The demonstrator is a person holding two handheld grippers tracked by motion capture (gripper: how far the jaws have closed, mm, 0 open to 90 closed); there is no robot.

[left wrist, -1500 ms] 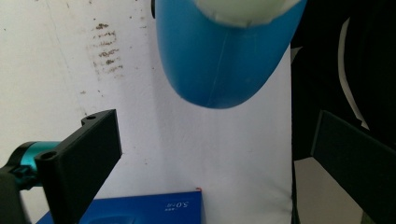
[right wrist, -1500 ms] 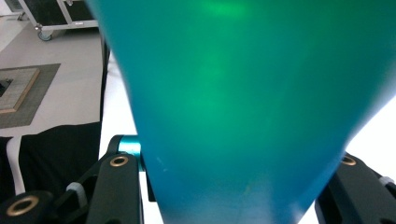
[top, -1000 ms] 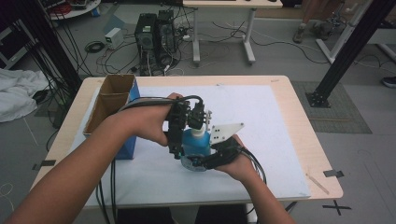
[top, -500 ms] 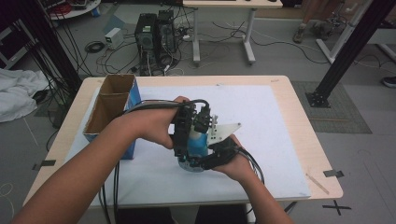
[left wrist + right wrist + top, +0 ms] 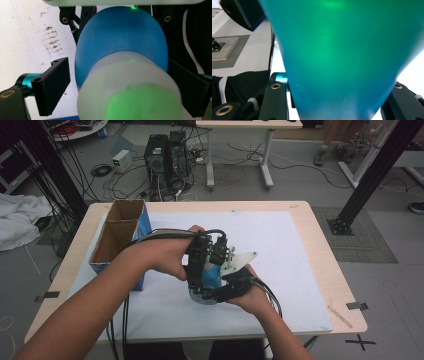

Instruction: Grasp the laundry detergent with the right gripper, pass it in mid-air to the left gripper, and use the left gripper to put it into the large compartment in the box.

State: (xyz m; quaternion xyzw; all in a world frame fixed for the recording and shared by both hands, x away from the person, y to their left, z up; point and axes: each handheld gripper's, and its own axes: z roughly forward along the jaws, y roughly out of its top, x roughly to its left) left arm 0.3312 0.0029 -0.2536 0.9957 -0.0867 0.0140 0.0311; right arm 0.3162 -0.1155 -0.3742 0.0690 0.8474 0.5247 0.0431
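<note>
A blue bottle (image 5: 212, 276) with a white cap (image 5: 130, 87) stands tilted over the white mat (image 5: 295, 245). My right gripper (image 5: 220, 292) is shut on its blue body (image 5: 342, 50), which sits wedged between the jaws. My left gripper (image 5: 201, 262) comes down onto the bottle's top. In the left gripper view its jaws have just been closing around the cap. The left pad (image 5: 53, 85) still stands a gap away from the cap, while the right pad (image 5: 192, 92) lies against it or very close.
An open cardboard box (image 5: 117, 232) with a blue side stands at the table's left. Black cables (image 5: 120, 320) trail from both grippers off the near edge. Tape marks (image 5: 359, 306) lie at the right corner. Computers and cables sit on the floor beyond the table.
My left gripper has edged right and settled over the bottle's top. The right hand and the bottle have stayed put.
</note>
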